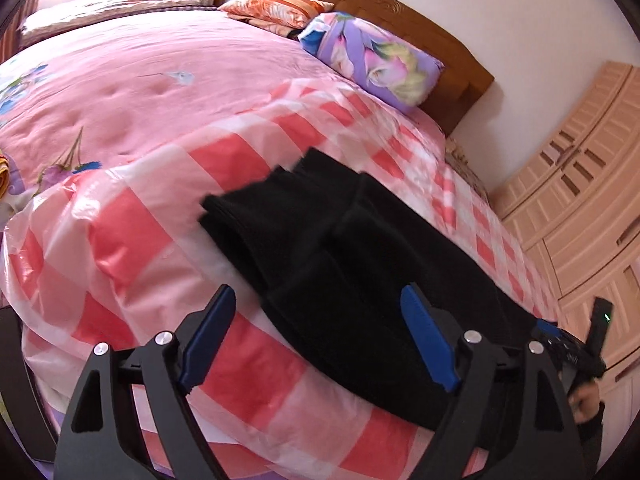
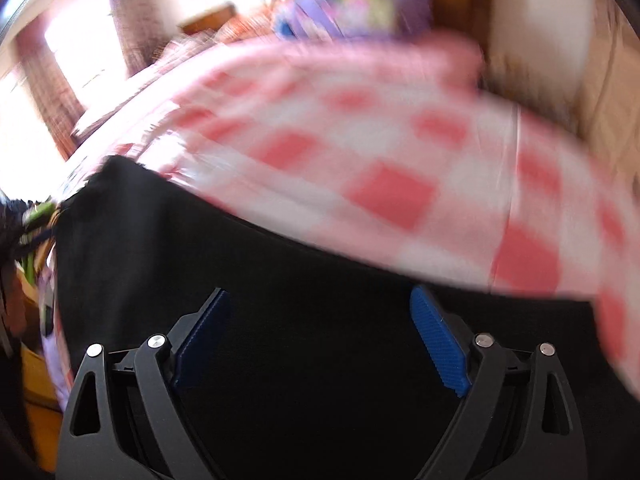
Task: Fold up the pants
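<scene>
Left gripper [image 1: 316, 312] jaws spread wide, empty, over near edge of black pants [image 1: 360, 264]; right gripper [image 2: 320, 316] likewise wide, empty, above same cloth. Pants lie part-folded on checked bedspread [image 1: 140, 224]. Judged step: between folds. Next, you pick fresh edge, pinch, carry over.

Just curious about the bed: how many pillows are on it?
2: a purple floral pillow against the headboard, and an orange pillow left of it. More may hide behind the bedding.
</scene>
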Demonstrator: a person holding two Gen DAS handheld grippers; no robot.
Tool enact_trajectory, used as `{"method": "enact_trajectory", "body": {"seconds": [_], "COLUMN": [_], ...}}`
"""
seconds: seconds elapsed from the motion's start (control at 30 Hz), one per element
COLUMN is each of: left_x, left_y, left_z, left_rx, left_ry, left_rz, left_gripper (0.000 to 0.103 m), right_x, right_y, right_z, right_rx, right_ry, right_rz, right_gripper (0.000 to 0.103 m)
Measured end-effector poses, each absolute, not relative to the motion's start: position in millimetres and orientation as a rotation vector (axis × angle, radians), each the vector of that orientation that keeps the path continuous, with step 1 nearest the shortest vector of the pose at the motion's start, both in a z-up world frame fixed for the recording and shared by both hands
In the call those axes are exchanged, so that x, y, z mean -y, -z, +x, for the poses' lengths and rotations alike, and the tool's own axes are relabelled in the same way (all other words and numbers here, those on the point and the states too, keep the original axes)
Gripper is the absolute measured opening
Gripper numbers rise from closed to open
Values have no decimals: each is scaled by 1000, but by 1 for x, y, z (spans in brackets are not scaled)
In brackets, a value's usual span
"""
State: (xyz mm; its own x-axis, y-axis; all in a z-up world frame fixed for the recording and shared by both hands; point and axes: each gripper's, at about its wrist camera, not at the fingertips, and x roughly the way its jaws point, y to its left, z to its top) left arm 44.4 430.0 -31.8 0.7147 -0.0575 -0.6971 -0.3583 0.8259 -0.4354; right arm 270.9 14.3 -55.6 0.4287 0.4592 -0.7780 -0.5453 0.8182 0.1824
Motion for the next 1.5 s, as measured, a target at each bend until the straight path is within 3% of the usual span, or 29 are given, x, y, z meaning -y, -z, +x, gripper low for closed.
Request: {"method": "enact_trajectory", "body": {"seconds": [0.27, 0.5, 0.87, 1.37, 1.43, 1.47, 1.5], "left_x": [-415, -404, -445, -470, -468, -466, -463], "left_y": [57, 58, 69, 77, 79, 79, 79], "left_z": [46, 48, 42, 79, 77, 75, 73], "left_rx": [-795, -810, -674, -707, -704, -728, -750], "left_ry": [-169, -152, -66, -74, -96, -144, -183], "left_rz": [-615, -590, -953, -1052, -1028, -975, -918], "left_gripper": [90, 98, 98, 97, 84, 56, 42], "right_x": [9, 61, 120, 124, 124, 123, 122], "right_y": [28, 55, 28, 54, 55, 54, 54], "right_z": [231, 260, 183, 165, 165, 165, 164], "right_rx": [-870, -962, -826, -878, -880, -880, -879], "right_ry": [-617, -516, -527, -514, -513, -513, -511], "right_rz": [-75, -2, 244, 279, 278, 275, 270], "right_gripper": [88, 91, 92, 92, 92, 92, 92]}}
